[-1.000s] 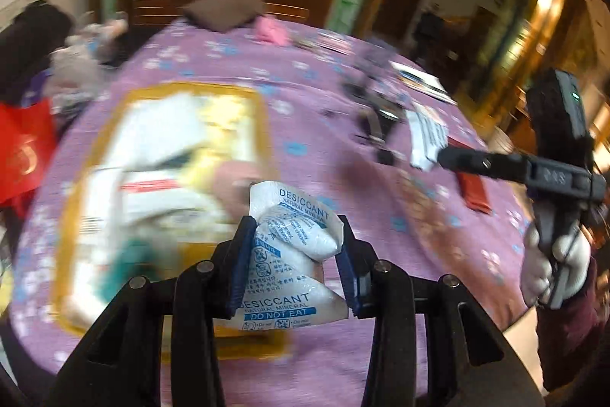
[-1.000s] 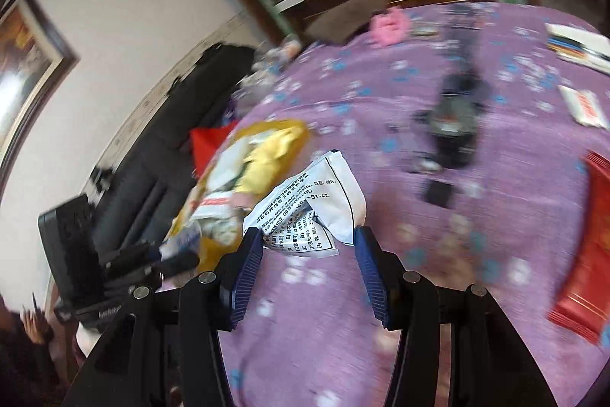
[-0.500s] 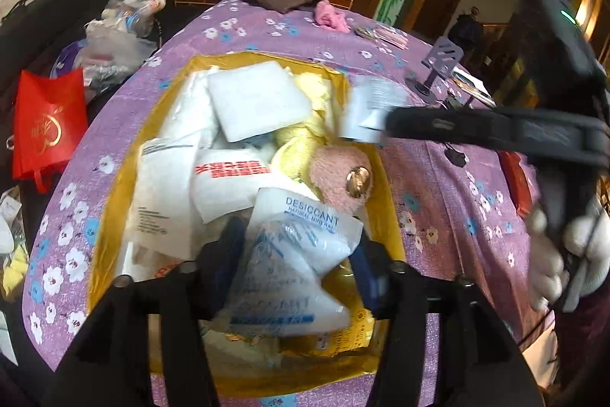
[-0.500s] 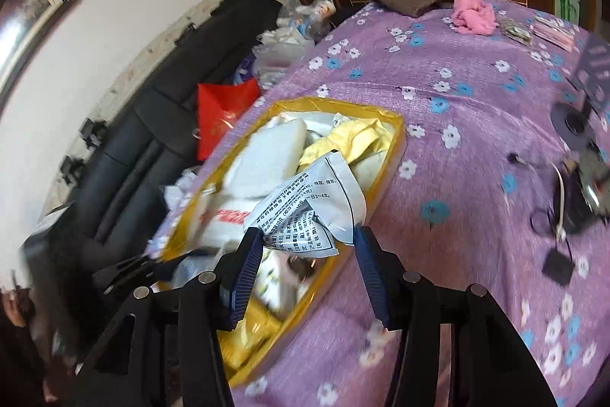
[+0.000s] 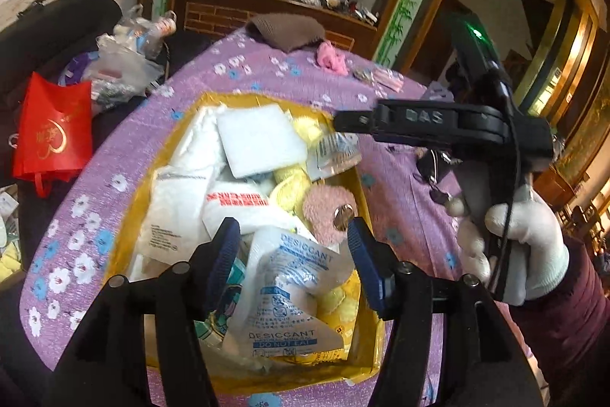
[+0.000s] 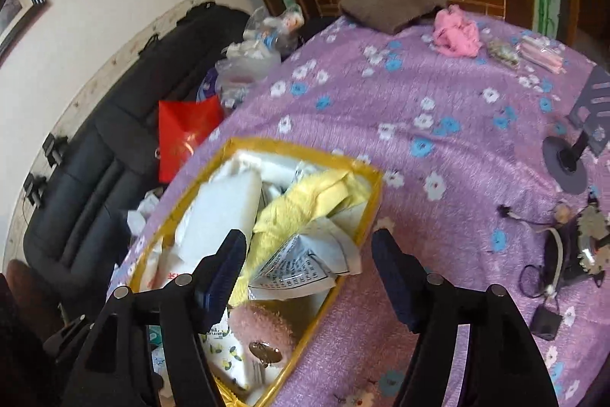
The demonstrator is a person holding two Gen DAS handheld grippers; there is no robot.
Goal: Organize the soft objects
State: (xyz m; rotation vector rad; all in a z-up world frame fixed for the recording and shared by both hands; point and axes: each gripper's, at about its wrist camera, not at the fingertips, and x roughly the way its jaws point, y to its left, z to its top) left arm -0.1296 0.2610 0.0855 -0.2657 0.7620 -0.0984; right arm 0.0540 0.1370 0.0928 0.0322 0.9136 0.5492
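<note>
A yellow-rimmed box (image 5: 126, 216) on the purple flowered table holds several soft packets, yellow cloth and a pink fuzzy pouch (image 5: 329, 212). My left gripper (image 5: 291, 262) is open above the box's near end; the white desiccant packet (image 5: 293, 292) lies loose in the box between its fingers. My right gripper (image 6: 309, 269) is open over the box's right rim (image 6: 366, 216); a white printed packet (image 6: 309, 266) lies free on the pile below it. The right gripper also shows in the left wrist view (image 5: 343, 119).
A brown cushion (image 6: 392, 4) and pink cloth (image 6: 455, 33) lie at the table's far end. Dark gadgets and cables (image 6: 572, 246) sit on the right. A red bag (image 5: 53, 132) and plastic bags (image 5: 126, 60) stand left, off the table, by a black sofa (image 6: 95, 155).
Both grippers have moved over the box and opened. The desiccant packet and the printed packet have dropped out of the fingers into the box.
</note>
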